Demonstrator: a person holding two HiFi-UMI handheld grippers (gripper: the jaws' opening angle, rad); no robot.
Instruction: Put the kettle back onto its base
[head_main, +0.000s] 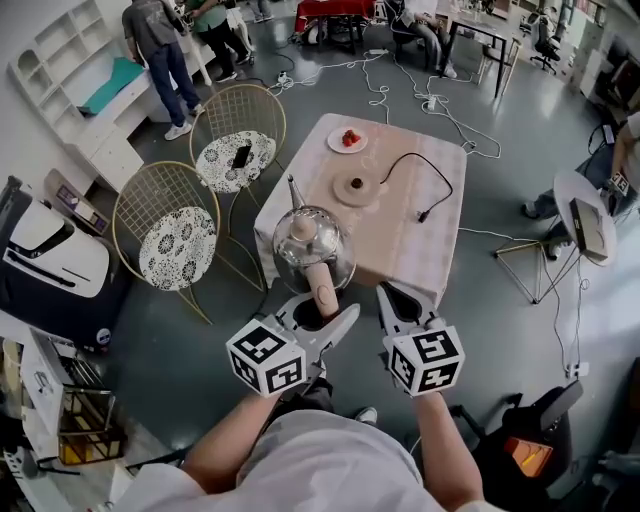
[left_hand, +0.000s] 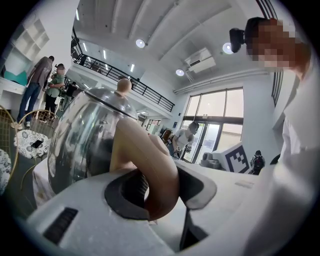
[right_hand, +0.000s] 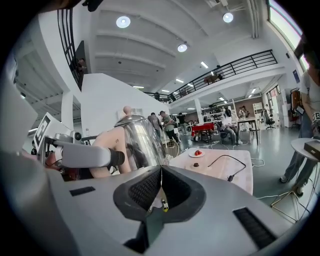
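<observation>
the left hand-held gripper (head_main: 318, 312) is clamped on the tan handle (head_main: 322, 288) of the kettle (head_main: 313, 245), with one jaw on each side of it. in the left gripper view this hand-held gripper (left_hand: 160, 192) shows its dark pads (left_hand: 125, 192) pressed against the curved handle (left_hand: 150, 160). the shiny body of the kettle (left_hand: 85, 145) rises just past them, upright, with a tan knob (left_hand: 123, 86) on the lid.

the right hand-held gripper (head_main: 392, 300) is just beside the left one, on the other side of the handle and not touching the kettle. in the right gripper view its jaws (right_hand: 161, 187) are closed together with nothing between them.

from the head view the kettle sits over the near left corner of the tabletop (head_main: 400, 250), which has a pale pink cloth on it. its thin spout (head_main: 294, 190) points away from the person. its underside is hidden, so contact with the cloth cannot be told.

the round tan base (head_main: 357, 188) lies on the tabletop further back, well apart from the kettle and with nothing on it. a black cord (head_main: 424, 214) loops from the base across the cloth to a loose plug. a small white plate (head_main: 347, 140) with something red on it sits near the far edge, beyond the base.

two gold wire chairs stand to the left of the tabletop, a near one (head_main: 165, 190) and a far one (head_main: 240, 105), both with patterned cushions. a dark phone (head_main: 241, 156) lies on the far chair's cushion.
</observation>
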